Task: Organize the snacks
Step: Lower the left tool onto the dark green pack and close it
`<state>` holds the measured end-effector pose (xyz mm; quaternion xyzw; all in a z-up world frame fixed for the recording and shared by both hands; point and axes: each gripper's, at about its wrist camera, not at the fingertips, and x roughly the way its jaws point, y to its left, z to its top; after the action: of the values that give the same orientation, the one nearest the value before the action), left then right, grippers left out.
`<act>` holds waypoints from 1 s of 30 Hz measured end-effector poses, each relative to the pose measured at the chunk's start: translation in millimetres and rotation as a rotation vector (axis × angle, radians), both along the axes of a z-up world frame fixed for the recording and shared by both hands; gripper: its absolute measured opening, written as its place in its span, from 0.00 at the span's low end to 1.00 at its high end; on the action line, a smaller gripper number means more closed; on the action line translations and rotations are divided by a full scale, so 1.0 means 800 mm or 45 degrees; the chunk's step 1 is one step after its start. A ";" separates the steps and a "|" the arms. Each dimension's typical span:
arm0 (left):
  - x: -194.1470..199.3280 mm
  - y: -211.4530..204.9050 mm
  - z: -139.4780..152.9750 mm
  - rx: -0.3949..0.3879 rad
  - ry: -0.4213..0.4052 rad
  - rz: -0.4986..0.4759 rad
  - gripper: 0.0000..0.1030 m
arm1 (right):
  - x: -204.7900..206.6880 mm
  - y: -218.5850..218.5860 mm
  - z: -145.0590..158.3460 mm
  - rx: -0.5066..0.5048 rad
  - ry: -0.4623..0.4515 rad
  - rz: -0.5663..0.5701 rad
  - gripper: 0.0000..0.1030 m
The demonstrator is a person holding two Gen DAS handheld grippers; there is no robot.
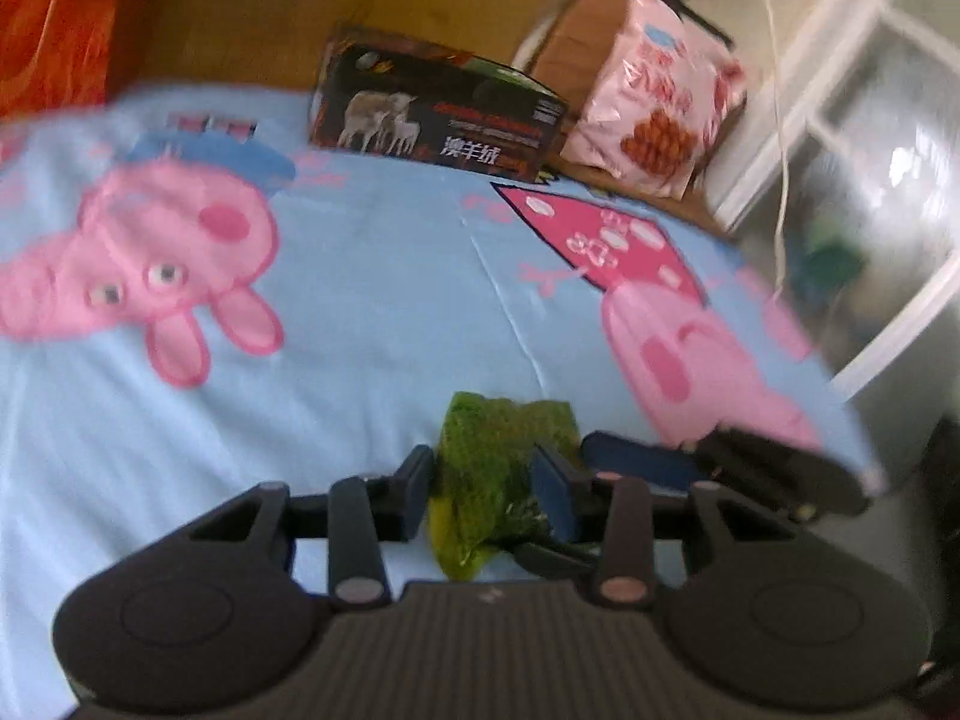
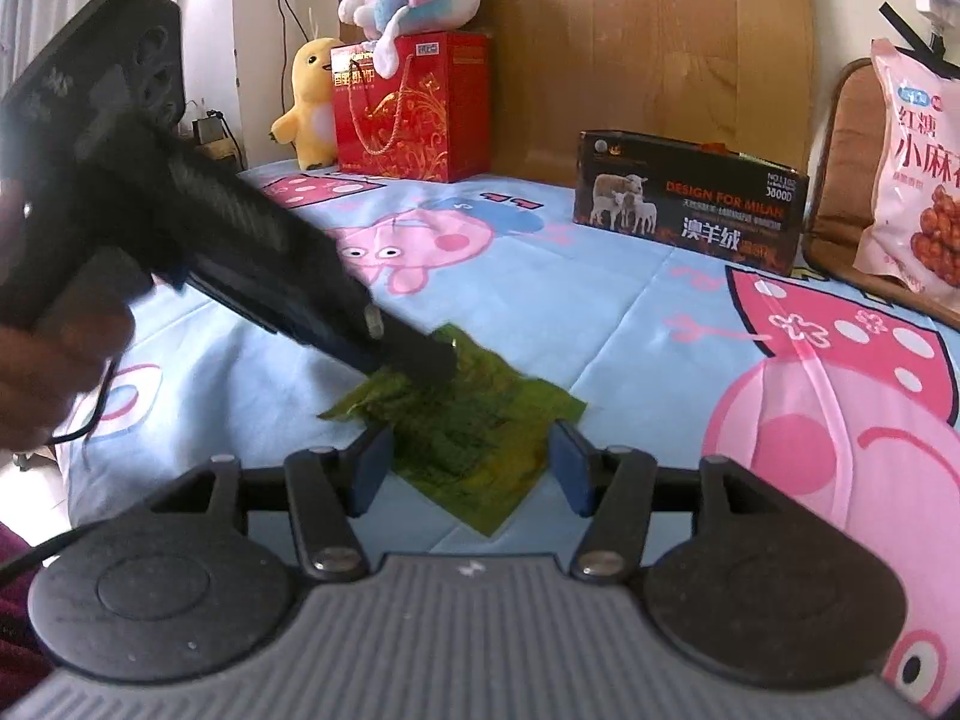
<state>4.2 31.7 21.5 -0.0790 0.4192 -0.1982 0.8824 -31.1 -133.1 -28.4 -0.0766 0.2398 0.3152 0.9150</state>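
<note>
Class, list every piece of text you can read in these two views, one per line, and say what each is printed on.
"DESIGN FOR MILAN": black box
"澳羊绒": black box
"NO.1102", "3000D": black box, roughly legible
"红糖", "小麻": pink snack bag, cut off by the frame
Gold characters on the red gift bag: too blurred
Green packet: no readable text

A light-blue sheet (image 2: 600, 324) printed with pink cartoon pigs; near, a green packet (image 2: 474, 438). Far off — a black box (image 2: 690, 198) with white sheep, a red-and-gold bag (image 2: 408, 114), a yellow plush (image 2: 312, 102).
</note>
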 end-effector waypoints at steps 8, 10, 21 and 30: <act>-0.012 -0.020 0.004 0.139 -0.058 0.063 0.39 | -0.003 0.001 -0.001 -0.010 -0.010 -0.014 0.59; -0.014 -0.021 0.005 0.145 -0.054 0.080 0.39 | -0.004 0.001 -0.001 -0.015 -0.013 -0.017 0.59; -0.020 -0.021 0.006 0.150 -0.035 0.132 0.42 | -0.011 -0.001 -0.001 -0.024 -0.014 -0.051 0.60; -0.020 -0.021 0.004 0.133 -0.009 0.134 0.44 | -0.017 -0.003 -0.001 -0.030 -0.011 -0.051 0.67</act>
<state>-11.6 15.1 25.0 -0.0542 0.4212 -0.1299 0.8960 -44.6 -135.6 -29.5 -0.0839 0.2410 0.2935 0.9213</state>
